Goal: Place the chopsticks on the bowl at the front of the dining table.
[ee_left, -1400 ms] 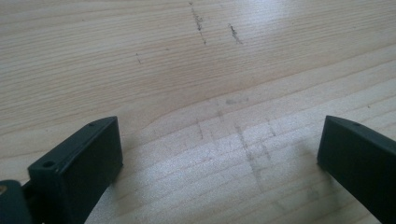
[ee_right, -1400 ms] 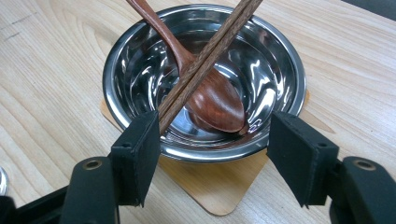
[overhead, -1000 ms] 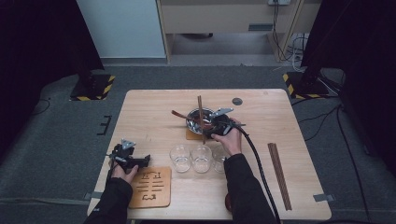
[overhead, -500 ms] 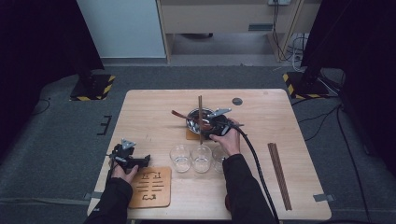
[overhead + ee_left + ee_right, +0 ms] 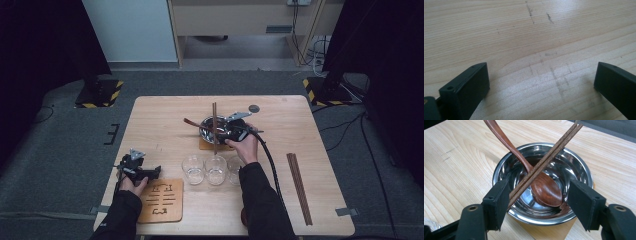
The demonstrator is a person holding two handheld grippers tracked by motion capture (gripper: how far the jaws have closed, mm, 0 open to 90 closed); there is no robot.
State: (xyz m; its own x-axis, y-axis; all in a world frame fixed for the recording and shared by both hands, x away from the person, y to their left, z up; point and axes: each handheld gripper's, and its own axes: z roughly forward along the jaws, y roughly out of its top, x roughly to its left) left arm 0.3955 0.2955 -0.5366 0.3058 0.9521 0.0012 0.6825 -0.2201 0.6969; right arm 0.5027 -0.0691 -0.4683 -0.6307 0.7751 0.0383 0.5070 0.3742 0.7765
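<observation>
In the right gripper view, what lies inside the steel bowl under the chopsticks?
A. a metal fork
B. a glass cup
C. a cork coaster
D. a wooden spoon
D: the wooden spoon rests in the steel bowl, with the chopsticks crossing over it.

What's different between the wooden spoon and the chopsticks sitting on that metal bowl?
The spoon is smooth reddish wood with its broad scoop down inside the bowl; the chopsticks are darker, finely textured, thin straight sticks lying as a pair across the bowl's rim. The spoon's handle is gently curved and leans out over the rim; the chopsticks cross above it at an angle. Both are wooden and long enough to stick out past the bowl.
</observation>
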